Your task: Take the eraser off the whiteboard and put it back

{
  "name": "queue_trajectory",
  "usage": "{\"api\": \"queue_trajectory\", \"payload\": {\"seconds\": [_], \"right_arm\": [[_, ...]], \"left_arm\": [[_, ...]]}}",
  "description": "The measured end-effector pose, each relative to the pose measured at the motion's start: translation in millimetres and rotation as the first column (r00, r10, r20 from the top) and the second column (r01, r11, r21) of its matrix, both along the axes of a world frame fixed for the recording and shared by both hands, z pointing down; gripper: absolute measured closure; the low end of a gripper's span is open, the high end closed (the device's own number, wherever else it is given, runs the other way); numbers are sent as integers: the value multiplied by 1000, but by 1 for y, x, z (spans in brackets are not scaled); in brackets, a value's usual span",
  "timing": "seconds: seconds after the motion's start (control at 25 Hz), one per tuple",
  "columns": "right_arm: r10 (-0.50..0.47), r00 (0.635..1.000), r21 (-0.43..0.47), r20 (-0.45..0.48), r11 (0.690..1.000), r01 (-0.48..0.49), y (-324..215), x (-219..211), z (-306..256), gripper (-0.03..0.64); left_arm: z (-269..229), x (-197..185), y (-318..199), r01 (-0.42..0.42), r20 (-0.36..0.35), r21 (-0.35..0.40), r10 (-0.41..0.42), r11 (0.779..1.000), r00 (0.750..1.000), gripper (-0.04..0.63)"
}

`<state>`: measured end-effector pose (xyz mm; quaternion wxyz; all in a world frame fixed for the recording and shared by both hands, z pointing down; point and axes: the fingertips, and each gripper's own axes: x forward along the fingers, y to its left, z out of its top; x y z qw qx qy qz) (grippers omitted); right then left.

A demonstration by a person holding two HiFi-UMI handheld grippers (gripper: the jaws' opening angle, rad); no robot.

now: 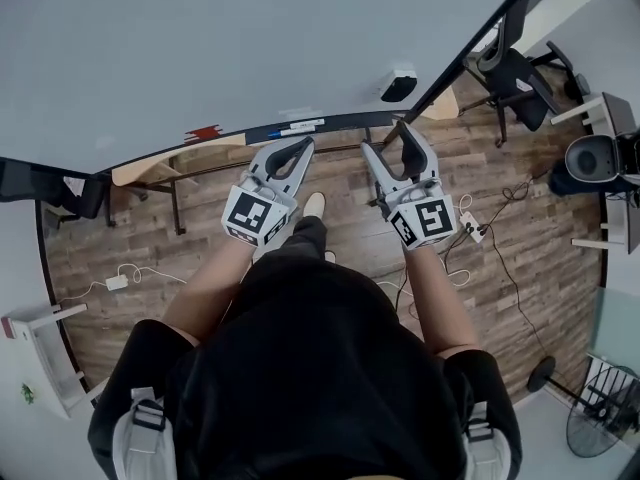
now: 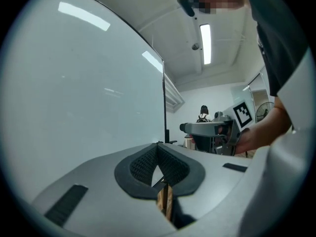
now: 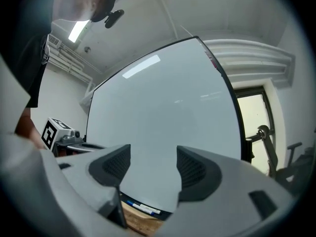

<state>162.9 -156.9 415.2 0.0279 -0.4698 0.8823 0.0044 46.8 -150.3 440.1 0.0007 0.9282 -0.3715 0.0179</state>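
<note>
In the head view the eraser [image 1: 398, 86] sits on the whiteboard [image 1: 200, 48], above the marker tray [image 1: 300, 126] and a little up and to the right of the right gripper [image 1: 388, 140]. That gripper is the nearer one and looks the natural choice for the pick. The left gripper [image 1: 306, 144] points at the tray edge further left, well apart from the eraser. In the left gripper view its fingers [image 2: 143, 164] meet at the tips with nothing between them. Only bare board fills the scene, so it seems best kept clear of the work. In the right gripper view the fingers [image 3: 111, 167] stand wide apart and empty. They frame blank board with the markers [image 3: 143, 207] low down, and the eraser is out of that view. To do this step well, the right gripper probably needs to rise and swing to the right until the eraser sits centred between its fingers. It should then go in square to the board and close across the eraser's narrow sides without scraping the surface.
</note>
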Motion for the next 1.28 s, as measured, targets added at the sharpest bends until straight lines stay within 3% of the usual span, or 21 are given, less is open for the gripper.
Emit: {"api": "queue_trajectory", "payload": {"seconds": [0.56, 0.92, 1.28], "right_arm": [[-174, 985, 35, -12, 984, 174, 78, -58, -32, 350], [-187, 982, 39, -4, 982, 187, 97, -76, -58, 445], [-128, 992, 43, 11, 991, 128, 111, -92, -68, 570]], "left_arm": [[-37, -49, 85, 76, 15, 38, -76, 996, 997, 600], [-66, -52, 98, -12, -24, 35, 13, 999, 1000, 600], [-76, -51, 105, -146, -34, 24, 147, 989, 988, 600]]}}
